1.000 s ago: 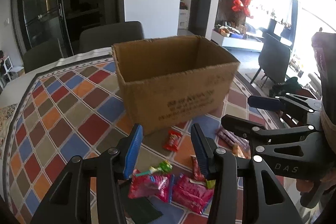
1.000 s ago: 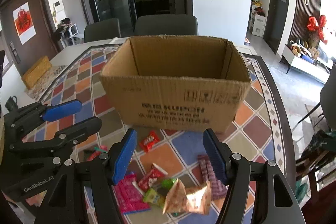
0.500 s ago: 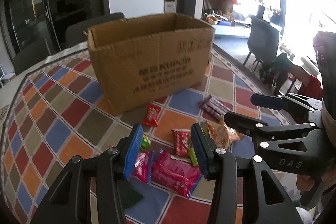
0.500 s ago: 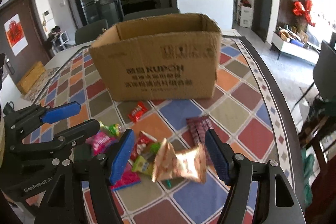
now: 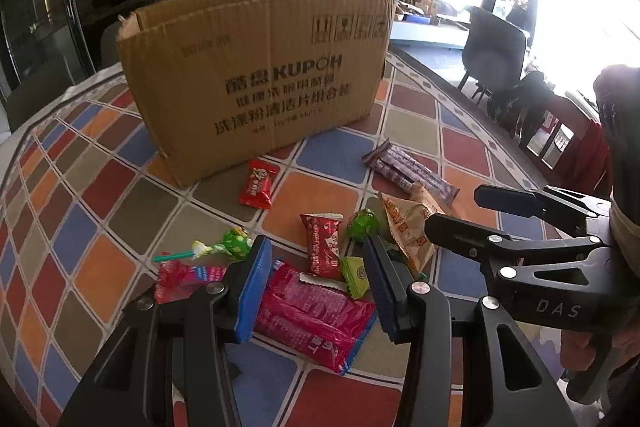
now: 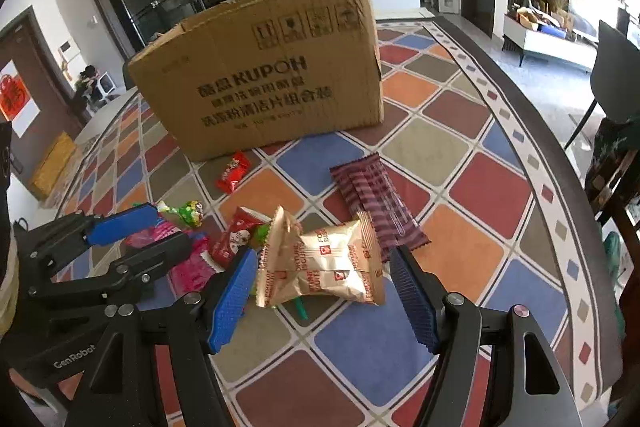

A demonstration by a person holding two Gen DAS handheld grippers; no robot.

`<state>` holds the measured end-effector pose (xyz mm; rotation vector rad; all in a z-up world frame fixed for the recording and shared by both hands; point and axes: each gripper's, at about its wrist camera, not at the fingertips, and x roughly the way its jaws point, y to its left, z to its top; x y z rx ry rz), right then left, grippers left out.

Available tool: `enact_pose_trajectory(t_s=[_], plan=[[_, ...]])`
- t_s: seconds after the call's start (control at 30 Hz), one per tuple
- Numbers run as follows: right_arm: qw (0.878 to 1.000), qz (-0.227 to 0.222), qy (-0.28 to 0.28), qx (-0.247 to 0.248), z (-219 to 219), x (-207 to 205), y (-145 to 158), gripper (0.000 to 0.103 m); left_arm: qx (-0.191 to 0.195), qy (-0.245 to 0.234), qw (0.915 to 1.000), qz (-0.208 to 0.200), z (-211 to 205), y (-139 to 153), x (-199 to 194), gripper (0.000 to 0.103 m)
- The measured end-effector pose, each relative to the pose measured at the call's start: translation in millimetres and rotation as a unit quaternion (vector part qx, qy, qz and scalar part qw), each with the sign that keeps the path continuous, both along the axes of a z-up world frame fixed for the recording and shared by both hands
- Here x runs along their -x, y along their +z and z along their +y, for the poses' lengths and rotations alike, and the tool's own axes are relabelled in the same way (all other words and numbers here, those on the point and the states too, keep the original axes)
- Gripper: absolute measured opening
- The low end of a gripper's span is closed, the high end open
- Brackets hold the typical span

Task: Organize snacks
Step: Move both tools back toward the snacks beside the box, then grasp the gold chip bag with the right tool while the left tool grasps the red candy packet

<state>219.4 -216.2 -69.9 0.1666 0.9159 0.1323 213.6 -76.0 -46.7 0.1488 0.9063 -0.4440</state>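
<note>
My right hand-held gripper stands released astride the gold packet: light, puffy, slippery foil; grip across its middle gently.

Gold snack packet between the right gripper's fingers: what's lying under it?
A teal stick pokes out from beneath the gold snack packet, and the packet's upper right corner overlaps the purple striped wrapper. Anything else beneath is covered; the right gripper is open around it.
</note>
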Motion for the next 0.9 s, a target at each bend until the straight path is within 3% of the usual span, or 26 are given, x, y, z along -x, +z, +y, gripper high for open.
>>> enact_pose_trajectory(t_s=[0.57, 0.9], plan=[[0.999, 0.036, -0.006, -0.024, -7, -12, -27, 0.07, -0.004, -0.008, 0.9994, 0.032, -9, -29, -24, 0.046], [0.998, 0.052, -0.009, -0.032, -7, -18, -37, 0.07, -0.003, -0.01, 0.9984, 0.055, -16, -42, -36, 0.037]])
